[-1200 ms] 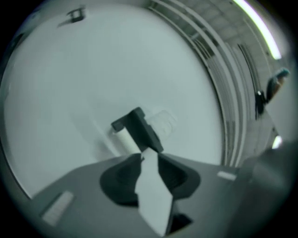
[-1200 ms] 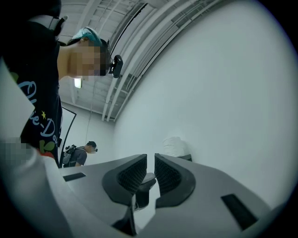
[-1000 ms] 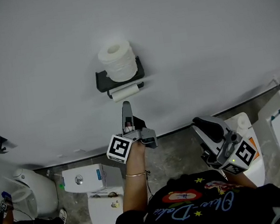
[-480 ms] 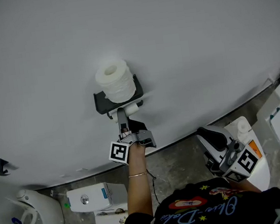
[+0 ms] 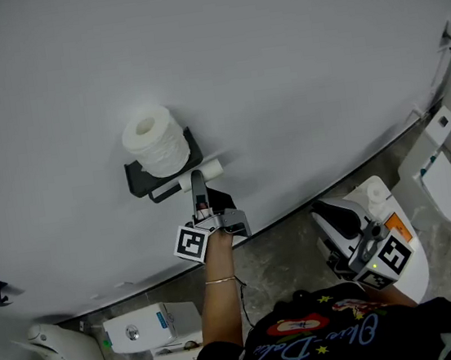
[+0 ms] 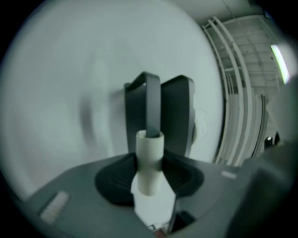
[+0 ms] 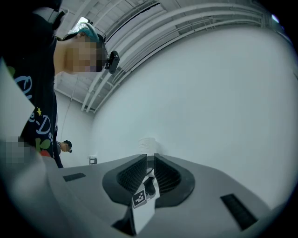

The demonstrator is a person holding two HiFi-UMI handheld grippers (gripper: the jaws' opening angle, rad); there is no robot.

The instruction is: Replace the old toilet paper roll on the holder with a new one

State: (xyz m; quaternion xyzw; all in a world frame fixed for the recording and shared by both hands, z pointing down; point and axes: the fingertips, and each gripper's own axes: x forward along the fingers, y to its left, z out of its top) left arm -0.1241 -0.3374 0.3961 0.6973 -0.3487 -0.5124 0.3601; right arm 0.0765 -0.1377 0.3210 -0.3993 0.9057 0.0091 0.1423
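Left gripper (image 5: 197, 179), earlier below the holder (image 5: 137, 181), is now closing its jaws on the old tube (image 5: 211, 169), which has slid partly off. Right gripper (image 5: 328, 210) stays pressed together, empty.

Left claw (image 6: 149, 161): jaws closing, with a white cardboard tube (image 6: 149, 151) between them. The dark pads meet the tube on both sides, and it looks pinched at that spot. The tube stands upright in the picture, open end away from the camera. A dark bar (image 6: 151, 104) of the holder (image 6: 179, 114) enters that open end. The holder's dark plate sits just behind, against a pale wall (image 6: 70, 69). White rails (image 6: 240, 93) run along the right edge. The left side is blurred.
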